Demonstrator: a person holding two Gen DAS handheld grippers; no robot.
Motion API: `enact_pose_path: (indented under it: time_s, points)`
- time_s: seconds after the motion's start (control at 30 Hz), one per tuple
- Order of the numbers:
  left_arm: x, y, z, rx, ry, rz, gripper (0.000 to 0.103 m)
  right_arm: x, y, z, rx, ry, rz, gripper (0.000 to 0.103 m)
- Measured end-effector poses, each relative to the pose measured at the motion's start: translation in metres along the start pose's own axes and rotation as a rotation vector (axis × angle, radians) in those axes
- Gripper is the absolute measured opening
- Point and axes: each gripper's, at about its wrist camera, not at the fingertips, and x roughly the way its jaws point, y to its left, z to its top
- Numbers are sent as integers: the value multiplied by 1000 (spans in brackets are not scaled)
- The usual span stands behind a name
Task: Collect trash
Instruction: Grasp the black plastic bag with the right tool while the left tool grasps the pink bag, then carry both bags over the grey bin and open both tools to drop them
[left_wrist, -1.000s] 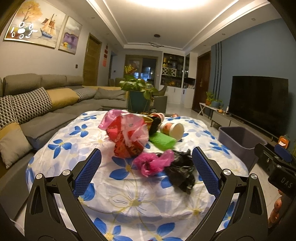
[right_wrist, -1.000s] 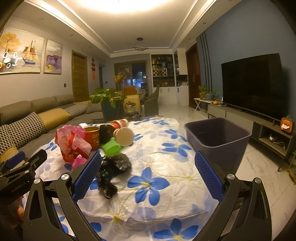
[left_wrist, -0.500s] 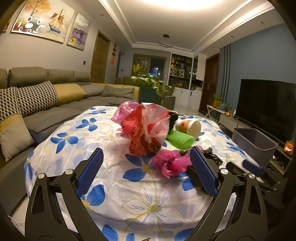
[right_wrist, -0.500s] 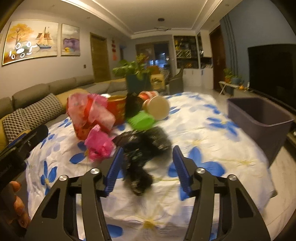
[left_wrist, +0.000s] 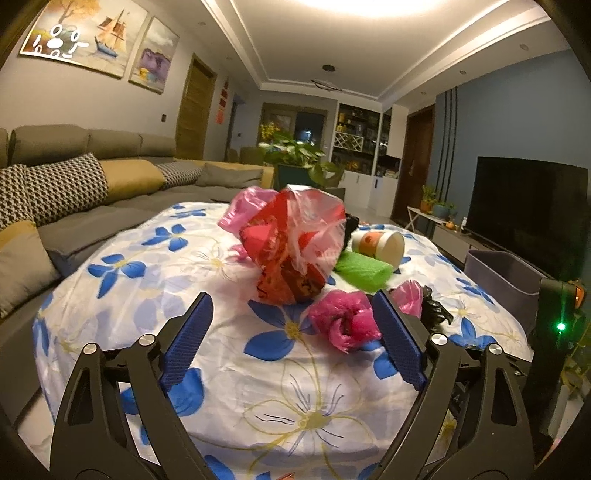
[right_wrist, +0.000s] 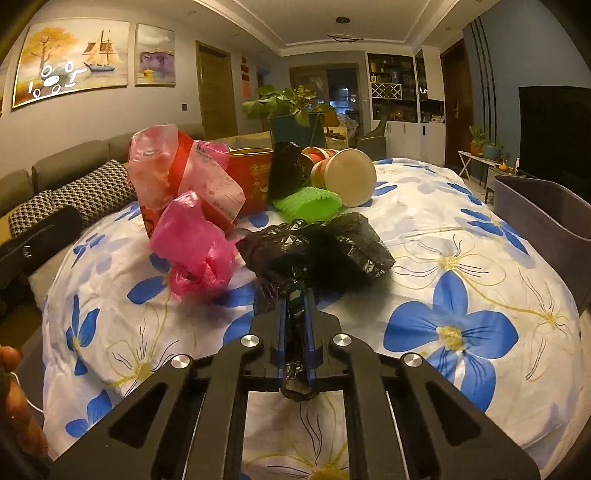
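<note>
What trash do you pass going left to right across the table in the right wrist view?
Pink plastic bag → black plastic bag pinched in the right gripper → paper cup lying on its side → grey bin at the table's edge.

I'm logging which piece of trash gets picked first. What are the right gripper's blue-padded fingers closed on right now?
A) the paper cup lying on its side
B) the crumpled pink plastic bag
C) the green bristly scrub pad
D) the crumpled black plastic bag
D: in the right wrist view the right gripper is shut on a strip of the crumpled black plastic bag, while the other items lie apart from it on the flowered tablecloth.
</note>
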Motion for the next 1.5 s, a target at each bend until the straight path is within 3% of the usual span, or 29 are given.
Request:
enact_pose_path:
  time_s: [0.23,0.57,0.87,1.1,1.27,1.5]
  points:
    - [26,-17,-9,22,52,-72,74,-18,-13,7,27,-47,-12,7]
    - [88,-26,-22,16,168,-108,52,-40,-28,17,14,-111,-62,6]
    - [90,-29,-22,14,163,-143,28,-45,-32,20,-2,-121,-85,6]
    - [65,-27,-11,-12,123,-122,25,-58,-37,25,0,-146,-90,6]
    - [35,-39,11,27,63,-112,25,-72,-42,32,5,-175,-94,6]
    - [22,-61,39,33,40,-147,25,-97,-58,45,12,-239,-115,6]
